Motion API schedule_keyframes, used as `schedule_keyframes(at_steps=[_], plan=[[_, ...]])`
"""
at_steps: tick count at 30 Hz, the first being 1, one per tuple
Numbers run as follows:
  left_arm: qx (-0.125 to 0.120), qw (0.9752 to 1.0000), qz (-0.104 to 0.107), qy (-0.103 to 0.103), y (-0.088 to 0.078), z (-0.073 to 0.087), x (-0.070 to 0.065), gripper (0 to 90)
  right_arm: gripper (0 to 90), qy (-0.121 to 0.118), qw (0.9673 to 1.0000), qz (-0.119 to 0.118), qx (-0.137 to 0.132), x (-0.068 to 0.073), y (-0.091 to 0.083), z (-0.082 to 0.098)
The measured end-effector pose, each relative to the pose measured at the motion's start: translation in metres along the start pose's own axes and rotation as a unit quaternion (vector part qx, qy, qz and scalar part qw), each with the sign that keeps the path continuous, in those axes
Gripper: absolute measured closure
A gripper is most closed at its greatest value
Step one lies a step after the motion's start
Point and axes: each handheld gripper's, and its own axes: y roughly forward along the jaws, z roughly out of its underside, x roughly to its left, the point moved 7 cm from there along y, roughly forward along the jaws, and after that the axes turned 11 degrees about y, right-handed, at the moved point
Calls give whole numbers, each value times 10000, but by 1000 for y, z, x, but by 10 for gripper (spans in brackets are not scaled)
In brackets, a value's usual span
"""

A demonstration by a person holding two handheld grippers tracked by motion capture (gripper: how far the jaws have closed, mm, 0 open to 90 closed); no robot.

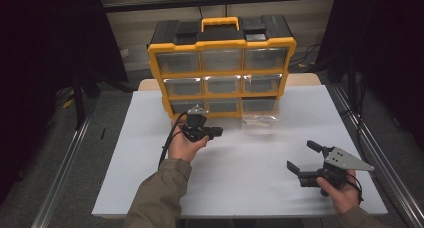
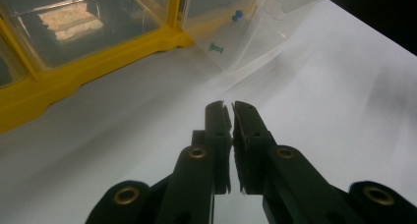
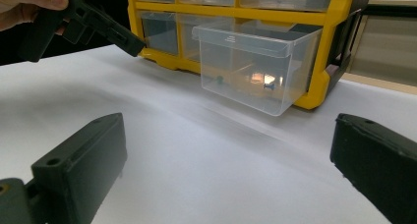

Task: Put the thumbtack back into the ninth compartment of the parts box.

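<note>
Left gripper [image 1: 216,132] held in left hand [image 1: 184,144] w/ olive sleeve [image 1: 159,195] entering from 6 o'clock; jaws pressed nearly together, nothing btwn them, tips aimed toward 3 o'clock. Right gripper [image 1: 301,155] gripped by right hand [image 1: 343,190] at approx 5 o'clock of frame; jaws spread wide, empty, pointing toward 10 o'clock, grey plate on top.

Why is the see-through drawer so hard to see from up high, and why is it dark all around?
In the high view the pulled-out clear drawer is a pale smear against the white table, and the room's edges are black. The right gripper view shows the drawer sharply, with a bright glare spot inside. In the left gripper view the organizer looks soft and slightly blurred.
</note>
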Motion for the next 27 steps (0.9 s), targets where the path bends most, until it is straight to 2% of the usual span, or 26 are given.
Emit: schedule_keyframes(at_steps=[16,21,25,27], plan=[[-29,10000,76,0,-1,-9,-3,857,0,-10,10000,-6,-1,0,0,0],[41,9999,91,40,-2,-11,-2,856,0,0,10000,-13,-6,0,0,0],[-39,9999,120,29,-2,-15,-3,857,0,-4,10000,-12,-2,0,0,0],[12,9999,101,54,-2,-16,-4,857,0,-3,10000,-17,-6,0,0,0]])
